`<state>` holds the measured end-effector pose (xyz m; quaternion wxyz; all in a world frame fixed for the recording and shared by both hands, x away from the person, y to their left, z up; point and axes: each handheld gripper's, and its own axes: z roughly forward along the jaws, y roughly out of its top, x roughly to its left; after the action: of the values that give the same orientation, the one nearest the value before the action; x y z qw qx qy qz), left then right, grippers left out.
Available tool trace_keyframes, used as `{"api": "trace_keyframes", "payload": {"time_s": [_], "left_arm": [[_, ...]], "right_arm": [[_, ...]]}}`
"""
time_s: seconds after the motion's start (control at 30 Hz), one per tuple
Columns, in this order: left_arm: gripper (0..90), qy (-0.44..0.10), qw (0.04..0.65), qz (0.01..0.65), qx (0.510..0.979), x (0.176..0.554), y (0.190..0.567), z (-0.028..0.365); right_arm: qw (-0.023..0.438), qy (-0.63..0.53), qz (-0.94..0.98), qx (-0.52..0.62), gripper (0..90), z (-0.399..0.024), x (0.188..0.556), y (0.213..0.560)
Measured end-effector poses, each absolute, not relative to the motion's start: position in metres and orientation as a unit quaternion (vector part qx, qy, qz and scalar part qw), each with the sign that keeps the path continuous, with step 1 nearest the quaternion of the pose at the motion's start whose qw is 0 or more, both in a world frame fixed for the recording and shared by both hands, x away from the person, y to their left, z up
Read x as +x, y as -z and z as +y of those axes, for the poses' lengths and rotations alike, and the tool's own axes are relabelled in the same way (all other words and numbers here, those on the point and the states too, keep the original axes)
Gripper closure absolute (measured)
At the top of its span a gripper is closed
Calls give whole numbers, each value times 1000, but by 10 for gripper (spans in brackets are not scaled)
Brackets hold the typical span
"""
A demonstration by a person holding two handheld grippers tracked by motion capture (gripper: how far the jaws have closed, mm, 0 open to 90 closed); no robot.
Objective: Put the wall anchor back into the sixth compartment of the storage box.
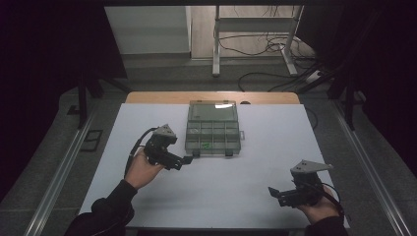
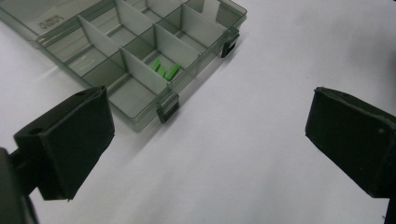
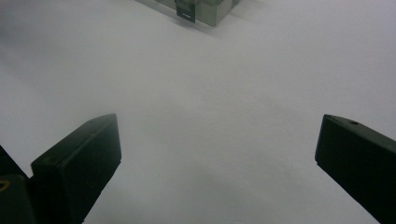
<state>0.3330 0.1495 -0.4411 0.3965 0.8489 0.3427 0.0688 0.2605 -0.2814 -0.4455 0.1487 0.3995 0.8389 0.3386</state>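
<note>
Two grippers over the white table. High view: my left gripper sits just off the near left corner of the compartment box; my right gripper is well apart from it. Left gripper view: jaws wide, nothing between; green pieces lie in a near-row compartment ahead. Right gripper view: jaws wide, empty; box corner far ahead.

beyond my white bench i see a metal stand, loose cables on the floor, and a white cabinet.
</note>
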Motion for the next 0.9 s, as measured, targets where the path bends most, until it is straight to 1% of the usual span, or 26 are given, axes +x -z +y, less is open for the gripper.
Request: {"api": "trace_keyframes", "payload": {"time_s": [0.4, 0.9], "left_arm": [[15, -94, 404, 346, 841, 318, 437, 162], [18, -111, 404, 350, 838, 301, 439, 172]], "right_arm": [[148, -342, 836, 403, 0, -282, 260, 445], [148, -344, 834, 404, 0, -282, 260, 445]]}}
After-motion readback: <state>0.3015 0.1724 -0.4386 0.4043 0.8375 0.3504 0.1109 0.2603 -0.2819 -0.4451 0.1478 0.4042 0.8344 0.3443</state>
